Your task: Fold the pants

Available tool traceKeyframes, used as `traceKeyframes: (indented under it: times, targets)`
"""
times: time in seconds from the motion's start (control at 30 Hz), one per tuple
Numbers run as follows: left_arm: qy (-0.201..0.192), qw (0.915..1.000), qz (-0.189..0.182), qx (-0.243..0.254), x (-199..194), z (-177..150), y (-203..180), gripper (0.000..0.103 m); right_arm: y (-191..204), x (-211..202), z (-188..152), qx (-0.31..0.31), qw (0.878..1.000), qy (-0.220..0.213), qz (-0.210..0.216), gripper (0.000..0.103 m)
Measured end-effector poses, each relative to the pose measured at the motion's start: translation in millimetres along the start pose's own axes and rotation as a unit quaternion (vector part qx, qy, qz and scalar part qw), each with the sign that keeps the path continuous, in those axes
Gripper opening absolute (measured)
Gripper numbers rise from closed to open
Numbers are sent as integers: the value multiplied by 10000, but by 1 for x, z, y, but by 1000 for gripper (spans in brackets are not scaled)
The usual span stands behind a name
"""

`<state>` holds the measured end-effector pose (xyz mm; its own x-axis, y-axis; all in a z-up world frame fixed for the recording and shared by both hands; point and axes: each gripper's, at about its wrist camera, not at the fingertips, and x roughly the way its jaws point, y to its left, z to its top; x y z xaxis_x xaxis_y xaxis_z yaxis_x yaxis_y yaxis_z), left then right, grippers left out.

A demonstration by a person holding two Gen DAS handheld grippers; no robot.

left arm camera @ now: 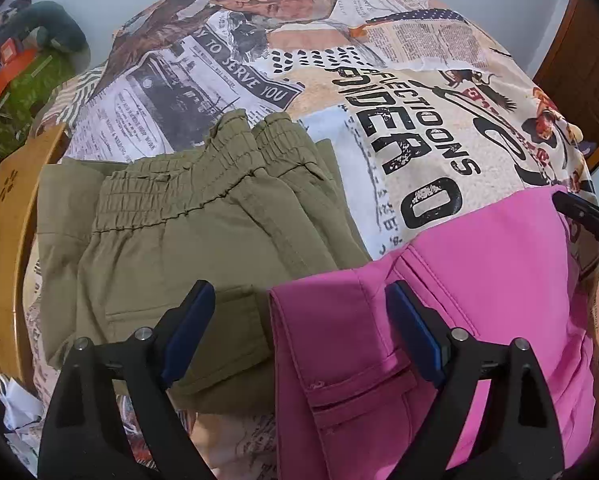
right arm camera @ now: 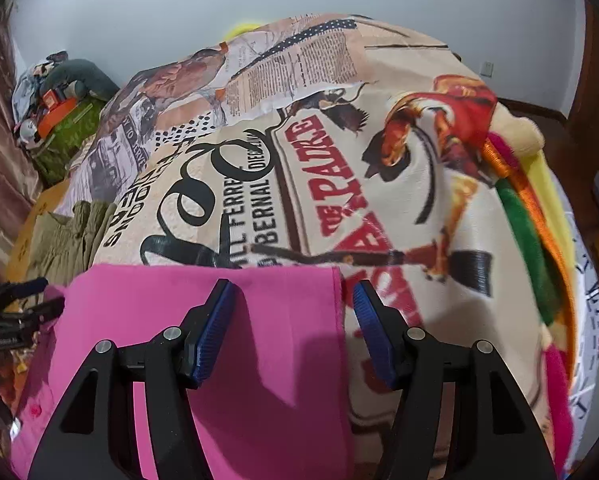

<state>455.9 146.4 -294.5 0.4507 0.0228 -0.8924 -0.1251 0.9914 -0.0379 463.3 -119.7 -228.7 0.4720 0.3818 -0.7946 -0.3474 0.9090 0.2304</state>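
Blue pads of my left gripper (left arm camera: 301,332) stand wide apart over the waistband corner of the pink pants (left arm camera: 479,272), with nothing pinched between them. My right gripper (right arm camera: 293,330) is about half open, one finger (right arm camera: 215,328) over the pink cloth and the other over the printed blanket (right arm camera: 379,184), straddling the pants' right edge; it holds nothing either.

The pink pants lie flat across the near part of the bed, just beside a folded pair of olive pants (left arm camera: 187,224); the two seem to touch or slightly overlap at the near corner, though the fisheye makes that hard to tell.

To do this well, I think I should bring each gripper down onto its own end of the pink cloth, bite only the pink layers, and take care on the left not to catch the olive hem. Both ends should lift together, so the fold line stays straight.

Room is good ahead: the blanket is bare beyond the pants' far edge. To the left sit the olive pair and a wooden footboard (left arm camera: 7,224); to the right, a striped blanket (right arm camera: 527,220) hangs at the bed's edge, so I would fold forward, not sideways.
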Motion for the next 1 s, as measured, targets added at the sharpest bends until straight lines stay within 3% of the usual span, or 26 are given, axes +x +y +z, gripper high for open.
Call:
traceKeyframes:
  times: [0.13, 0.23, 0.3, 0.37, 0.63, 1.0]
  targets:
    - [41, 9991, -424, -33, -2, -1, -1, 54, 3, 1, -2, 78, 9999, -72, 118, 47]
    - [-13, 9996, -270, 21, -5, 0, -6, 40, 7, -1, -3, -31, 9999, -101, 78, 31]
    - [-45, 9998, -188, 60, -6, 0, -9, 29, 12, -2, -4, -160, 9998, -102, -28, 7]
    - [-76, 9999, -8, 116, -8, -1, -10, 15, 14, -2, -4, -222, 9997, -102, -24, 7]
    - [-462, 9982, 232, 307, -40, 3, -14, 13, 18, -23, 6, -262, 9991, -327, -36, 5]
    - [-1108, 9935, 110, 236, -124, 21, -17, 13, 34, -117, 37, -259, 9927, -1170, 147, 4]
